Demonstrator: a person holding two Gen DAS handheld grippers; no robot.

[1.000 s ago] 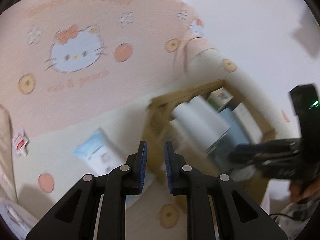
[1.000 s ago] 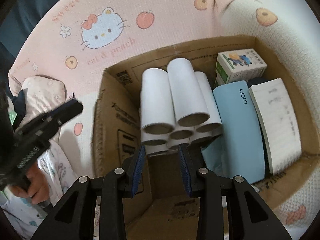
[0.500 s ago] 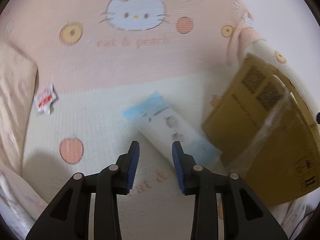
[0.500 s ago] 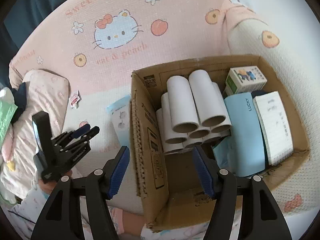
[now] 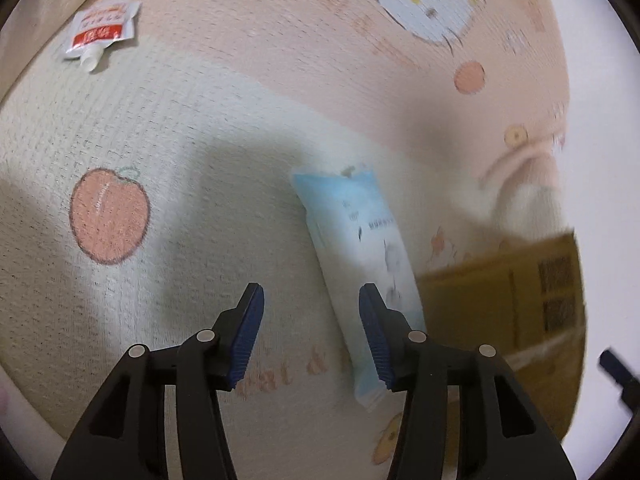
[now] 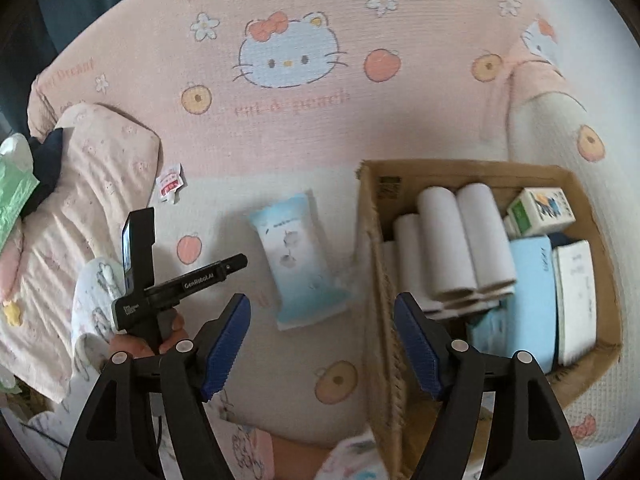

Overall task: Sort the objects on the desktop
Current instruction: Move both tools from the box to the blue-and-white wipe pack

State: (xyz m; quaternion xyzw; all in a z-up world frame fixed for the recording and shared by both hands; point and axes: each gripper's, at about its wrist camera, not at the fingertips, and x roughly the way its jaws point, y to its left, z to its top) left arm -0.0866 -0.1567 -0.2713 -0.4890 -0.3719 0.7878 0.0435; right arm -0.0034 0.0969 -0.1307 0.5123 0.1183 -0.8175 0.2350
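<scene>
Far left on my right-wrist view, my left gripper point(image 6: 236, 262) hangs over the printed blanket point(image 6: 280, 128), its jaws just opened wide with nothing between them. Next comes the pale blue wipes pack point(image 6: 298, 258), lying flat just beside the cardboard box point(image 6: 370, 264); I judge it soft, light and a bit slick, so I would pinch it across its narrow middle rather than by a crimped end. My right gripper point(image 6: 322, 344), jaws also just spread and empty, hovers near that box wall.
</scene>
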